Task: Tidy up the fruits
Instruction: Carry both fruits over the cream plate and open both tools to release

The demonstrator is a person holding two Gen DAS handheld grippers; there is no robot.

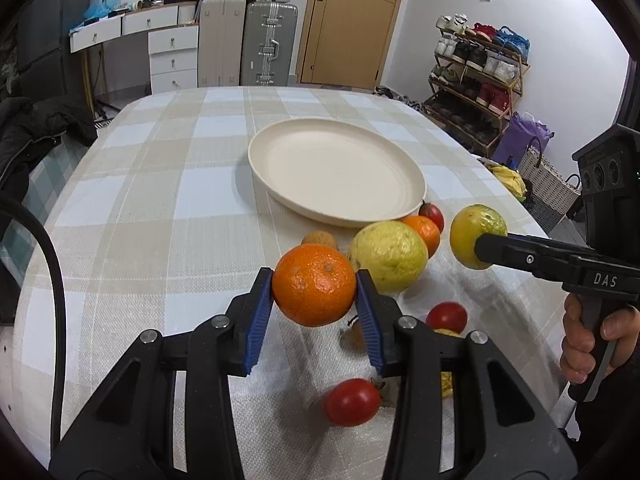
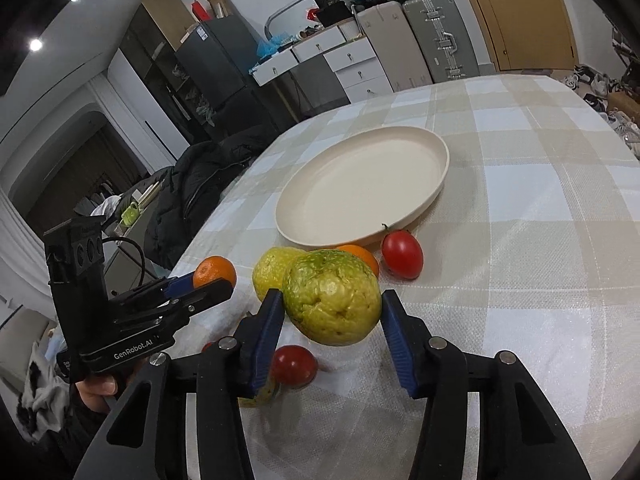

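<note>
My left gripper (image 1: 314, 292) is shut on an orange (image 1: 314, 285) and holds it above the table; it also shows in the right wrist view (image 2: 214, 272). My right gripper (image 2: 330, 308) is shut on a yellow-green guava (image 2: 332, 298), lifted off the cloth; the guava shows at the right in the left wrist view (image 1: 472, 232). An empty cream plate (image 1: 412, 184) (image 2: 436, 148) lies beyond both. On the cloth near it lie a second yellow guava (image 1: 390, 256) (image 2: 272, 266), a small orange (image 1: 424, 232) (image 2: 362, 256) and red tomatoes (image 1: 352, 402) (image 2: 402, 256).
A checked tablecloth (image 1: 160, 200) covers the table. A brown kiwi (image 1: 318, 240) lies behind the held orange. More tomatoes (image 1: 446, 316) (image 2: 294, 366) and a yellow piece lie under the grippers. A dark coat (image 2: 192, 196) hangs at the table's left edge.
</note>
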